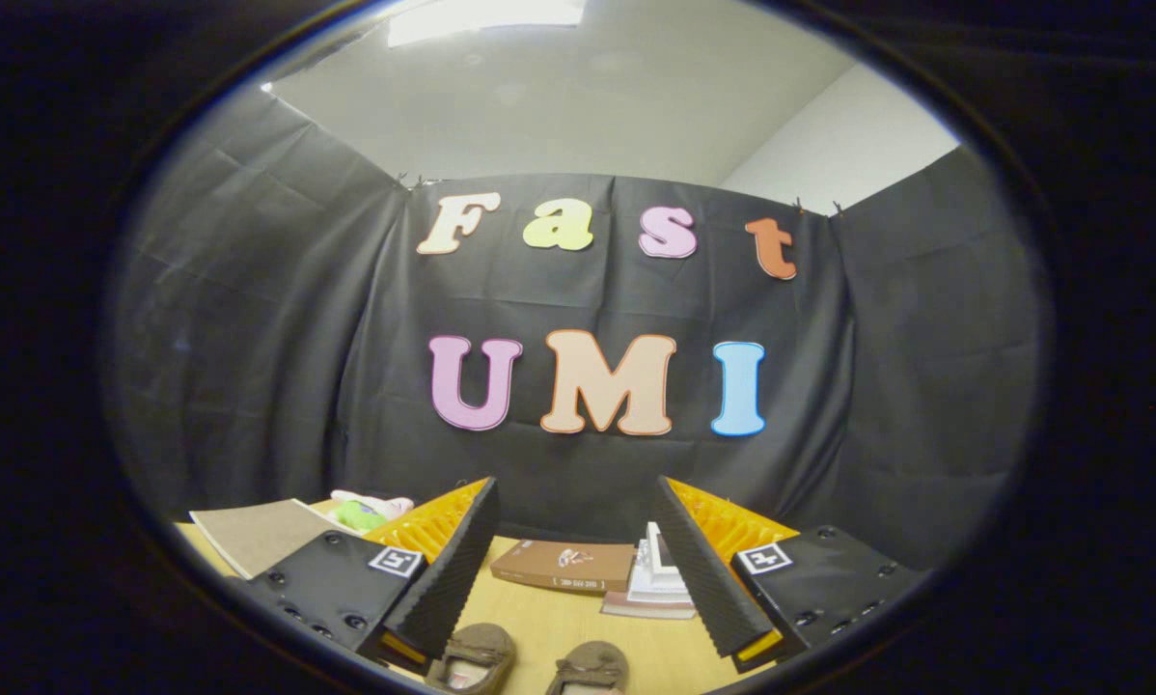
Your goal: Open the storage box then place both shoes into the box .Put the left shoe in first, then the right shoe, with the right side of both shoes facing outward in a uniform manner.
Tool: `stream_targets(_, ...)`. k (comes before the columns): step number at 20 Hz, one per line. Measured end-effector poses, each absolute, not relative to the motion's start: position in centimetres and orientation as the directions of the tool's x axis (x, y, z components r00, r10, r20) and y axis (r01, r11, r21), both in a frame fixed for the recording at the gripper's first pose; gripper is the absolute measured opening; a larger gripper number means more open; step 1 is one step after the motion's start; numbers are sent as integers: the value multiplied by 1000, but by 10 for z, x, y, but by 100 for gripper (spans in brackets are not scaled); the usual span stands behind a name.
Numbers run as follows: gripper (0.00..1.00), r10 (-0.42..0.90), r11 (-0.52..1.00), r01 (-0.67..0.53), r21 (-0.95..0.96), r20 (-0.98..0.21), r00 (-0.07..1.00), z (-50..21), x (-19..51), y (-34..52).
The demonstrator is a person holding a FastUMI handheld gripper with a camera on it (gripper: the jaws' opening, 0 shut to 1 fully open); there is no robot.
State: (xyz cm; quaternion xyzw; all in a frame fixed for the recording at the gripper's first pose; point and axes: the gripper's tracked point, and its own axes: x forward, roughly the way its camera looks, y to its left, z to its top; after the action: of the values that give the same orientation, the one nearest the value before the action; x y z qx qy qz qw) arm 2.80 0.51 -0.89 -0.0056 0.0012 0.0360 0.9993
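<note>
**Gripper spread above the two shoes**

The two brown shoes lie side by side on the wooden table (549, 623), below and between the fingers: the left shoe (474, 656) just beside the left finger, the right shoe (590, 668) near the middle of the gap. The gripper (575, 526) holds nothing; its fingers stand wide apart. Beyond the fingers lies a brown box (564, 565), flat and closed. A stack of books (653, 584) sits just beside it, against the right finger. A tan board (255, 533) and a soft toy (371, 509) lie past the left finger.
</note>
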Motion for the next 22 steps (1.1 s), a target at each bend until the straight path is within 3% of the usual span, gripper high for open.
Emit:
stream_targets(13,100,117,992,-117,-35,-18,993,-9,33,19)
stream_targets(22,100,270,962,-266,56,-71,960,-43,30,70)
